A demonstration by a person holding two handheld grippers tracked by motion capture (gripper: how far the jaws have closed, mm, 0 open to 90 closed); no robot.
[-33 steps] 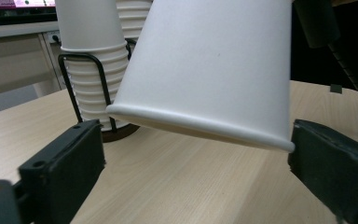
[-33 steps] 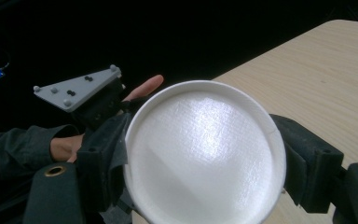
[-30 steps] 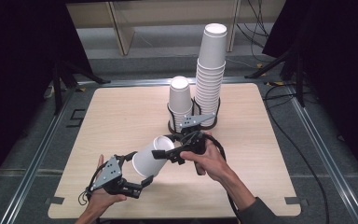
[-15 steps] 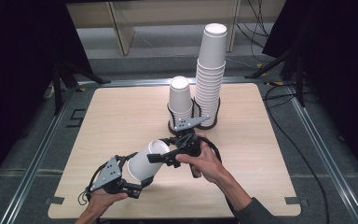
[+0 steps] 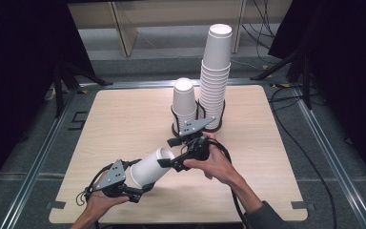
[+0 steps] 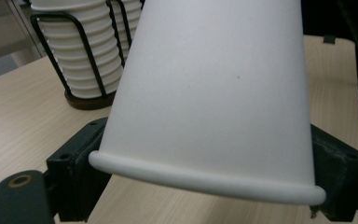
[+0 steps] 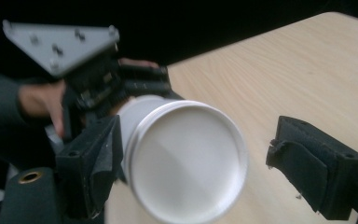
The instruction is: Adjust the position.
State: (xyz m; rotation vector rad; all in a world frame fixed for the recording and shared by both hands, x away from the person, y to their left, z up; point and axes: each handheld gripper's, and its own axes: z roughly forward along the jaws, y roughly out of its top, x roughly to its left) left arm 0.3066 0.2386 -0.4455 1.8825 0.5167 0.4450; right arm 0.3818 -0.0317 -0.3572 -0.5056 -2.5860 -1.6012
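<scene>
Since a moment ago our left gripper [image 5: 132, 187] has just closed its jaws on the paper cup [image 5: 151, 166] above the table [image 5: 124, 119]; our right gripper [image 5: 169, 163] stands released at its base.

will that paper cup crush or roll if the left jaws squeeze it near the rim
The paper cup looks thin-walled and probably light, so a hard squeeze may dent it. Its rolled rim likely stiffens that end. Laid on the table, its tapered side would probably roll in a curve.

No readable text — cups, table, all unmarked.
</scene>
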